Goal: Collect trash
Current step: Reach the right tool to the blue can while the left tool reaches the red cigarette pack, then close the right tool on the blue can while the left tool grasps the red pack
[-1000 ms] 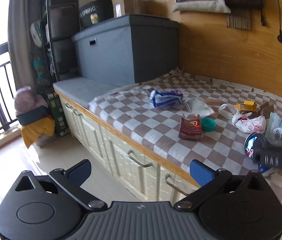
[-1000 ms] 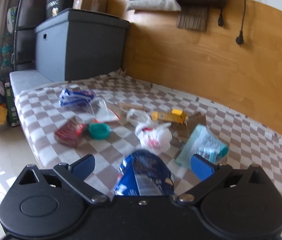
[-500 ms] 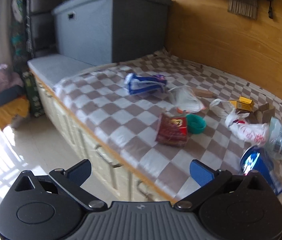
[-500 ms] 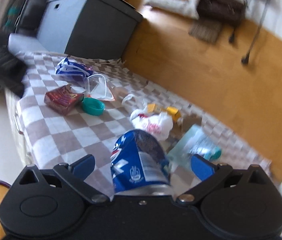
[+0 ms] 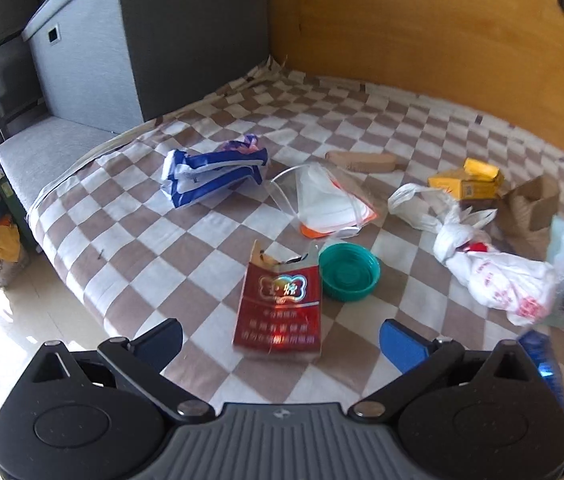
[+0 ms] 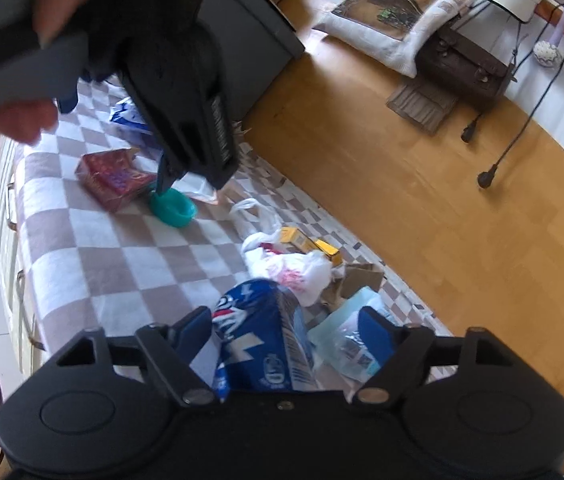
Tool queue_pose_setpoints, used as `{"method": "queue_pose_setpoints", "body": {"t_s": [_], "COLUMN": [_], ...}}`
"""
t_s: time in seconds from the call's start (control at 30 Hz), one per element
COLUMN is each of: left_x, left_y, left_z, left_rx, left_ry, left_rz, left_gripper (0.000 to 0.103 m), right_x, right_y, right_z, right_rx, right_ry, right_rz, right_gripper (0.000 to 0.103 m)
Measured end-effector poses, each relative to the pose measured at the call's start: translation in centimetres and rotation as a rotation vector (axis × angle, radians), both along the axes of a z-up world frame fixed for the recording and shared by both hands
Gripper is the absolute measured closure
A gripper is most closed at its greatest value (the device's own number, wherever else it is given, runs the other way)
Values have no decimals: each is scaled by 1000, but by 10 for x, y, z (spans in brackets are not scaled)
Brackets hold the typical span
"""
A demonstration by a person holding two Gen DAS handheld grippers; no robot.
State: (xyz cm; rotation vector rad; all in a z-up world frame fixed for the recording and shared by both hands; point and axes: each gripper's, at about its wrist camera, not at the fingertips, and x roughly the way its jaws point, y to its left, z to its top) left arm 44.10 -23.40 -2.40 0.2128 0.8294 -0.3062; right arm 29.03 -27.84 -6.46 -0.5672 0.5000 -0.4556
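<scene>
Trash lies on a checkered blanket [image 5: 154, 264]. My left gripper [image 5: 282, 340] is open just above a red cigarette pack [image 5: 278, 304], with a teal lid [image 5: 349, 276] beside it. Behind lie a blue-white wrapper [image 5: 214, 172], a clear bag with a mask [image 5: 321, 200], a knotted white plastic bag [image 5: 493, 272] and a yellow box [image 5: 469, 180]. My right gripper [image 6: 285, 332] is shut on a crushed blue can [image 6: 266, 344]. The left gripper also shows in the right wrist view [image 6: 166, 188], over the red pack [image 6: 114, 180] and the lid [image 6: 174, 208].
A grey storage box [image 5: 142, 40] stands at the blanket's far left on a grey cushion [image 5: 54, 152]. A wooden wall panel [image 5: 441, 32] runs behind. A pale blue packet [image 6: 345, 340] and torn cardboard [image 6: 357, 280] lie by the white bag. The floor [image 5: 42, 308] is left of the platform.
My left gripper has moved forward and down over the blanket, close to the red pack. My right gripper has lifted and tilted with the blue can, and its fingers have closed in on it.
</scene>
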Motion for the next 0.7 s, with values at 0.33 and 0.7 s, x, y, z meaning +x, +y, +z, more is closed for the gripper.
{"method": "queue_pose_setpoints", "body": {"t_s": [0.33,0.7], "left_x": [31,47], "left_y": [-32,-24], "left_z": [-19,-32], "left_rx": [176,171], "left_ry": [6,38], "left_rz": [-24,-2], "left_gripper": [0,31], "right_x": [-4,-17], "right_y": [-75,-159], "right_z": [29,38], "right_rx": [362,816], "right_ry": [-18,-41], "right_rz": [-81,-161], "right_gripper": [55,64]}}
